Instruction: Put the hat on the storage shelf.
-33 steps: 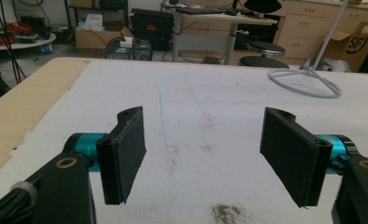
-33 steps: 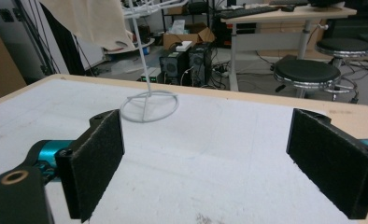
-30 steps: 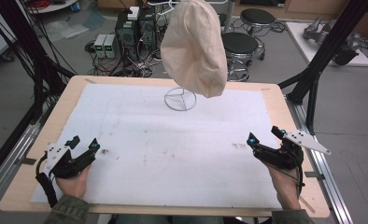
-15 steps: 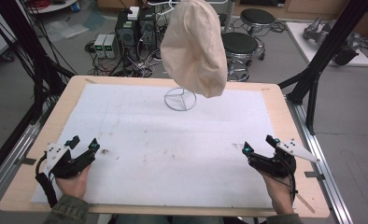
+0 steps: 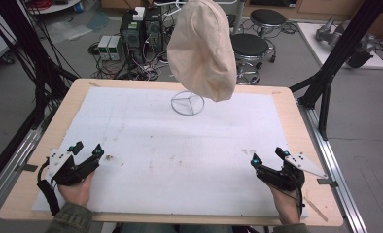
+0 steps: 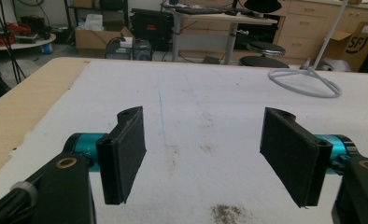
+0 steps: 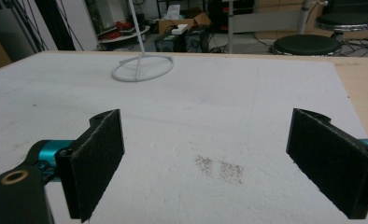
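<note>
A beige cloth hat (image 5: 199,48) hangs on a thin white stand whose ring base (image 5: 187,103) rests at the far middle of the table. My left gripper (image 5: 87,148) sits low at the near left, open, with nothing between its black pads (image 6: 123,156). At the near right my right gripper (image 5: 266,155) is also open and holds nothing, its pads (image 7: 95,161) wide apart. The ring base (image 6: 305,81) lies far ahead to the right in the left gripper view. In the right gripper view the ring base (image 7: 142,67) lies far ahead to the left.
A white mat (image 5: 180,141) with dark smudges (image 7: 219,168) covers most of the wooden table (image 5: 301,121). Black frame posts (image 5: 335,63) stand at both sides. Stools (image 5: 250,46) and electronics boxes (image 5: 131,34) are on the floor beyond the far edge.
My right gripper has moved toward the near edge and a little to the left, staying open. The left gripper and the hat have not moved.
</note>
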A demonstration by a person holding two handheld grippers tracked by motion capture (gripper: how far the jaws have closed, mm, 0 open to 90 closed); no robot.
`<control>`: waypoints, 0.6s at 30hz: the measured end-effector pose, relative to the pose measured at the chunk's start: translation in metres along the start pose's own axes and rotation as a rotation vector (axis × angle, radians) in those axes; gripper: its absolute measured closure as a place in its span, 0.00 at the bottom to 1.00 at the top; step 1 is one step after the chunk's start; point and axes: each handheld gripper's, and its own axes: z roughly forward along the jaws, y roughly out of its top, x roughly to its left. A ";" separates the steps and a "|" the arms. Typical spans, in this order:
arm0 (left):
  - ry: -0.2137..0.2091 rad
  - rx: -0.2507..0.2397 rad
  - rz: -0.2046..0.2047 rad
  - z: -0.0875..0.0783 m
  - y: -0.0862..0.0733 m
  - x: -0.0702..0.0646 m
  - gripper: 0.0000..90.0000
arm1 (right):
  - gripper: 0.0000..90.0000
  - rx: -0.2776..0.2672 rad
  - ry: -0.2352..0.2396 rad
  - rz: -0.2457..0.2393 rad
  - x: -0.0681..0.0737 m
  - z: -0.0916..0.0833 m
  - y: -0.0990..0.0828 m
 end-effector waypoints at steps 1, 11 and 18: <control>0.000 0.000 0.000 0.000 0.000 0.000 0.34 | 0.11 0.002 -0.001 0.002 -0.001 0.001 -0.001; -0.001 0.003 -0.002 0.000 0.000 0.000 0.34 | 0.11 -0.009 -0.024 -0.007 -0.003 0.004 -0.013; 0.000 0.003 -0.004 0.000 -0.001 0.001 0.35 | 0.11 -0.008 -0.020 -0.011 -0.002 0.007 -0.015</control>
